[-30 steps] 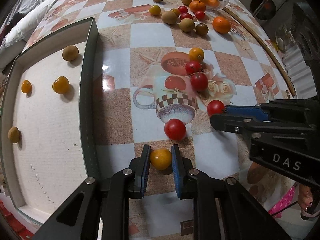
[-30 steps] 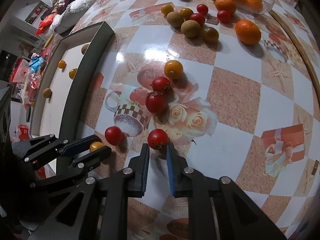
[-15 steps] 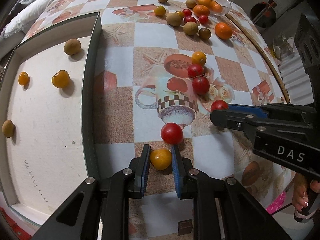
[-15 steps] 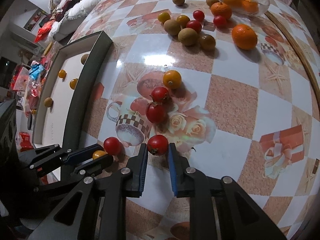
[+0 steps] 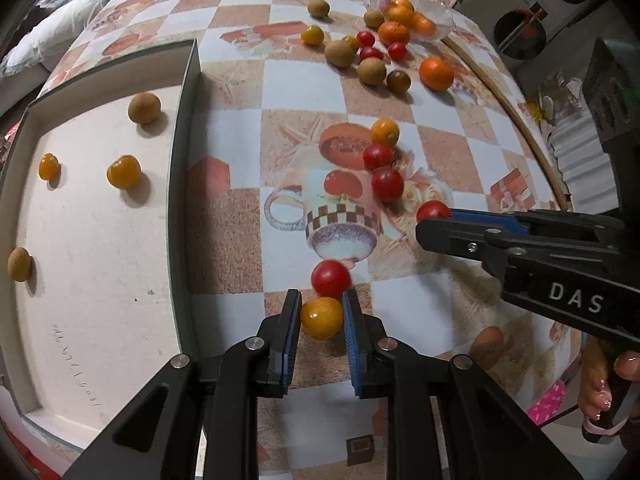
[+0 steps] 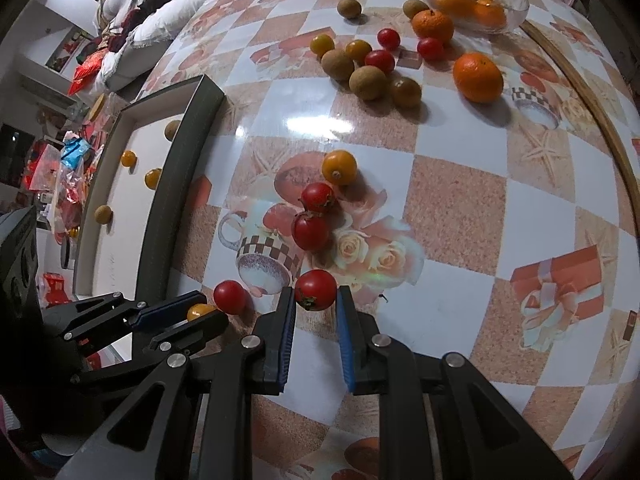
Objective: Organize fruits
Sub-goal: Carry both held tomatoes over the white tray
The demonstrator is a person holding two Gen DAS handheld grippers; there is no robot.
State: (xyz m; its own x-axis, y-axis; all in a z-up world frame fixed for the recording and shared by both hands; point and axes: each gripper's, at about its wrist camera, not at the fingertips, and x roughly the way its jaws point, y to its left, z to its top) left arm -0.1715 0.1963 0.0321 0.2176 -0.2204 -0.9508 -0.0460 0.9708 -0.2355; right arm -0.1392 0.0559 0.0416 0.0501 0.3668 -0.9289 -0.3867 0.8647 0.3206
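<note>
The left tool point(image 5: 321, 312) is pinching a yellow tomato point(image 5: 321, 317) between its blue pads, low over the table point(image 5: 240, 92), with a red tomato point(image 5: 330, 279) sitting just beyond it. The right tool point(image 6: 316, 300) is pinching another red tomato point(image 6: 315, 290) at the very tips of its pads, a hold that looks shallow enough to slip.

The sorting is looking barely begun. The tray point(image 5: 182, 184) on the left side is holding only four small fruits, two yellow and two brown, spaced well apart on its pale floor. Most of the fruit is sitting loose on the table: a cluster of two red tomatoes and a yellow one near the middle, and a bigger scatter at the far end with brown fruits, small tomatoes and two oranges point(image 6: 477, 77). A glass bowl point(image 6: 516, 8) at the far edge is holding several oranges.

The tray's dark wall is standing upright between the held fruit and the tray floor, so anything carried over is probably needing a lift above that rim. Inside the tray there is plenty of bare room. The two tools are working close beside each other, so their paths could cross. To the right the table edge is curving away, and round fruit could roll off there.
</note>
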